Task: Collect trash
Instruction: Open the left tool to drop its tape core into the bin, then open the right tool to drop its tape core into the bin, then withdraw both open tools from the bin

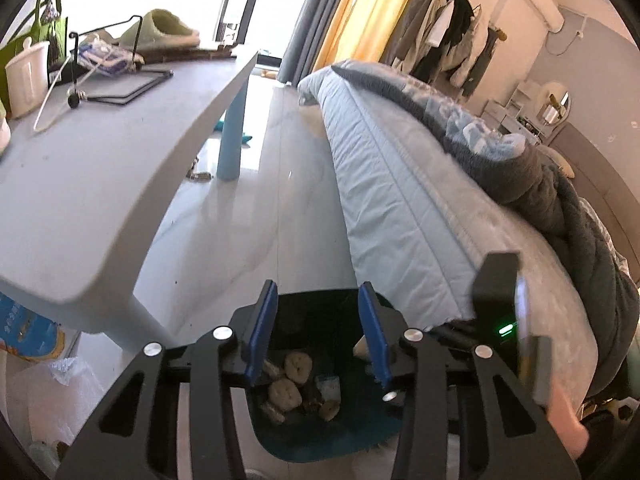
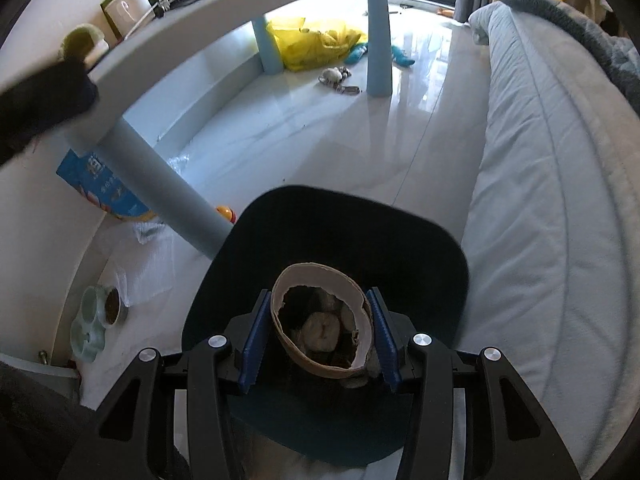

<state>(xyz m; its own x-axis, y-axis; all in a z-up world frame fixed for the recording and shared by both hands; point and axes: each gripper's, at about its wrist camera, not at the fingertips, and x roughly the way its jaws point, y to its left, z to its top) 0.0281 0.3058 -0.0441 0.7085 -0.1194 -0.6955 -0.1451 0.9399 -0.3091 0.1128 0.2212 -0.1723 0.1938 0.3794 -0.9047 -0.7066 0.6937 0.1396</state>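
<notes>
The right gripper [image 2: 320,334] holds a torn cardboard tube [image 2: 322,320] crosswise, blue pads pressed on its two sides, directly above the dark bin [image 2: 420,248] that stands on the glossy floor [image 2: 340,140] between the pale blue table [image 2: 248,4] and the bed [image 2: 560,200]. The tube is brown outside, pale inside, squashed to an oval with a ragged, ripped rim on the near end; it looks light and easily crushed. Through its open middle, trash already at the bin's bottom shows. The left gripper [image 1: 318,334] also sits over the bin [image 1: 320,432], jaws partly apart and nothing between them; round beige scraps [image 1: 292,380] lie on the bin floor below its fingers. The step in hand is judged to be dropping the tube. To do it well: keep the tube centred over the bin's mouth, away from the near rim, then spread the jaws fully so the soft cardboard does not cling to a pad. The left gripper should stay clear of the drop path, since it hangs close beside the right one. Risk: the tube could catch the rim and roll onto the floor. More loose litter lies under the table's far edge, near a yellow bag [image 2: 316,44], likely still to collect.
</notes>
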